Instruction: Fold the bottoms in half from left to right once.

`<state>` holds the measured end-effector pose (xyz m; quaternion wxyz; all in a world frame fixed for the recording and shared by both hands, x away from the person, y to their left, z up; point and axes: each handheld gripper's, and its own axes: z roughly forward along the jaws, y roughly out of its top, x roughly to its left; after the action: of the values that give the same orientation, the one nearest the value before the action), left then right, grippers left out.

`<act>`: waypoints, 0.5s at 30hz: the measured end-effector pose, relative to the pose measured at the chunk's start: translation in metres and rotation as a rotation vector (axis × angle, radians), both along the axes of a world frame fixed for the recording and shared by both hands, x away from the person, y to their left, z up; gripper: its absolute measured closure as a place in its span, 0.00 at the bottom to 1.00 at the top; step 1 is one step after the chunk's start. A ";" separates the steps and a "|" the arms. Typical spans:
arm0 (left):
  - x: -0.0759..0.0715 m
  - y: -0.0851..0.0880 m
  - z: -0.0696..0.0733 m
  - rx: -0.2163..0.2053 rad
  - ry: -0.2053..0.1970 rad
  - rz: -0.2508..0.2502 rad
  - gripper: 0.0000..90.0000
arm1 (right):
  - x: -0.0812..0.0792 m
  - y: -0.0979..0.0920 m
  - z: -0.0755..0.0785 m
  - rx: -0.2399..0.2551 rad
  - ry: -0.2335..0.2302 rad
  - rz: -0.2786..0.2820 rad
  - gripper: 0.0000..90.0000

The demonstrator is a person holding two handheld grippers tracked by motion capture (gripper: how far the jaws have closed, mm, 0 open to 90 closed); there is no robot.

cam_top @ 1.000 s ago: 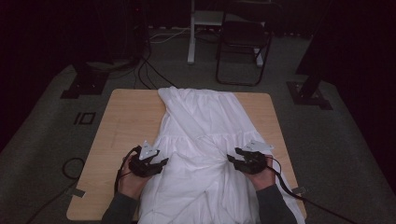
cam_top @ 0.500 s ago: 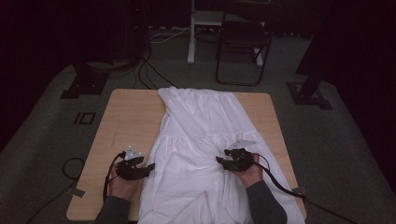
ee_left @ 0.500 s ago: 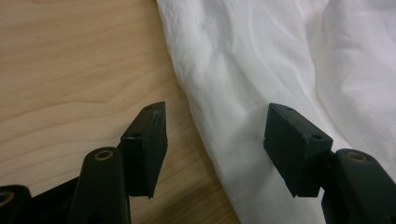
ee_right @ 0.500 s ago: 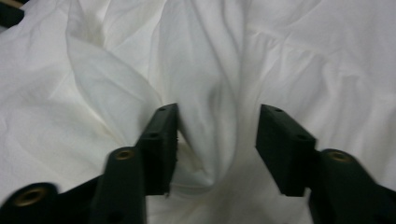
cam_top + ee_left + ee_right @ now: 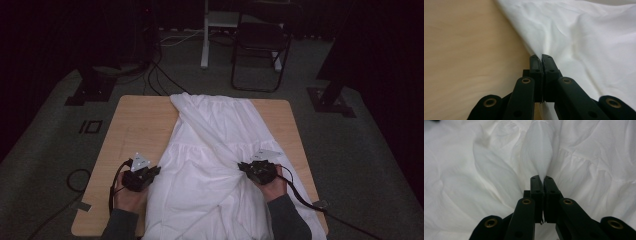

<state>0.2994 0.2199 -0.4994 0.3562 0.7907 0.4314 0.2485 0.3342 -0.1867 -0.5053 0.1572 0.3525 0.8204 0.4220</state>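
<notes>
Both tongs clamped on white garment (image 5: 215,150)

I am working in a dim room: grey carpet (image 5: 60,200) is spreading around my wooden table (image 5: 135,125), a black folding chair (image 5: 260,45) is standing at upper centre beside a white post (image 5: 205,35), and cables (image 5: 155,75) are trailing at upper left.

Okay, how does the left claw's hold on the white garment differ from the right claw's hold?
The left claw pinches the white garment at its side edge, next to bare wooden table; the right claw grips a bunched, raised fold with fabric all around it. Cloth by the left claw lies fairly smooth; by the right claw it is gathered and wrinkled. Both have just closed on fabric.
</notes>
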 end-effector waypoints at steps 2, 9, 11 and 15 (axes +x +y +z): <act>-0.008 -0.003 0.014 0.038 -0.056 0.031 0.98 | -0.002 0.000 0.000 -0.003 -0.006 0.008 0.98; -0.016 -0.024 0.042 0.070 -0.136 0.016 0.98 | -0.007 -0.003 0.003 0.004 -0.023 0.007 0.98; -0.012 -0.031 0.041 0.067 -0.115 -0.012 0.98 | -0.008 -0.009 0.005 0.024 -0.026 -0.001 0.98; -0.007 -0.044 0.036 0.048 -0.093 -0.046 0.98 | -0.009 -0.025 0.008 0.056 -0.024 -0.031 0.98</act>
<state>0.2926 0.1758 -0.4635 0.3623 0.7964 0.3899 0.2872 0.3253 -0.2116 -0.4974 0.1636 0.3640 0.8009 0.4464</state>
